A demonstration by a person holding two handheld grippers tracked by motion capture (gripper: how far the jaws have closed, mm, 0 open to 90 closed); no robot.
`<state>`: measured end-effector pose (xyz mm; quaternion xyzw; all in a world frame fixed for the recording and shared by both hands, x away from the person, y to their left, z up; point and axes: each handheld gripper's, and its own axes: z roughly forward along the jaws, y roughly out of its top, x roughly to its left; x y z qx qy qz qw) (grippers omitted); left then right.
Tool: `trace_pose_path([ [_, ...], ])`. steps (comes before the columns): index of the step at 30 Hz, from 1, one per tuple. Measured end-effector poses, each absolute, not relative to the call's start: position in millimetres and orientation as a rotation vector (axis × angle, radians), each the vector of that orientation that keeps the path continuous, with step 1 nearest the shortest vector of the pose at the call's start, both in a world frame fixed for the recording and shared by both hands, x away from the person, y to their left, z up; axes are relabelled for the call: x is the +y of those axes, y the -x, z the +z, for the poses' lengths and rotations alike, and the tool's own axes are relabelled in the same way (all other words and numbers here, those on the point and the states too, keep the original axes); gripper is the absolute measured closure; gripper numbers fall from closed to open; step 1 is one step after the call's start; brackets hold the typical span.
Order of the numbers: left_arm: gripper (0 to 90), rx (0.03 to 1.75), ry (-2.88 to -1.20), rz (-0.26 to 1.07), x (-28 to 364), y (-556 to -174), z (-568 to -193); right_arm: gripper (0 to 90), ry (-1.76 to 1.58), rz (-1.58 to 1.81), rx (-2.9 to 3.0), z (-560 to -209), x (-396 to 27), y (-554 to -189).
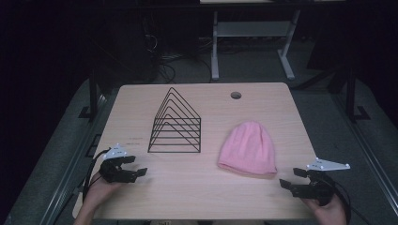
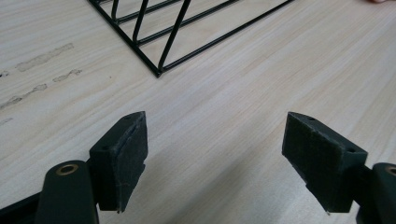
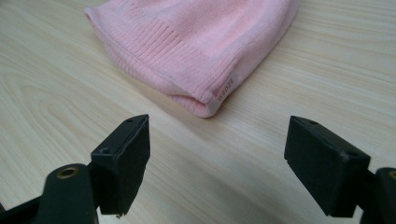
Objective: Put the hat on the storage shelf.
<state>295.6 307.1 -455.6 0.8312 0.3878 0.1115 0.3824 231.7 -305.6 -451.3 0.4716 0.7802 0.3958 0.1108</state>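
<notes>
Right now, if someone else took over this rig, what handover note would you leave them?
Left gripper: open, empty, low over the table near the front left corner of the black wire rack.
Right gripper: open, empty, just off the ribbed brim corner of the pink beanie.
Beanie lies flat to the right of the rack, apart from it; the rack stands upright and holds nothing.
Done: nothing handled so far.
Left: probably grasp the beanie at the brim; where it goes I cannot tell, perhaps the rack.
</notes>
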Motion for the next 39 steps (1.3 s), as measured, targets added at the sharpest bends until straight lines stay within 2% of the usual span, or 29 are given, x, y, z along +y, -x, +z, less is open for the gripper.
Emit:
trace_pose_path([
  [10, 22.3, 0.982, -2.144, 0.281, 306, -296, -457, 18.9, -1.419, 1.189, 2.297, -450, -306, -239],
  [20, 22.3, 0.996, -2.1, 0.291, 308, -290, -453, 17.7, -1.378, 1.196, 2.312, -430, -298, -265],
  [39, 22.3, 0.984, -2.114, 0.292, 305, -293, -454, 17.5, -1.403, 1.212, 2.365, -420, -294, -305],
])
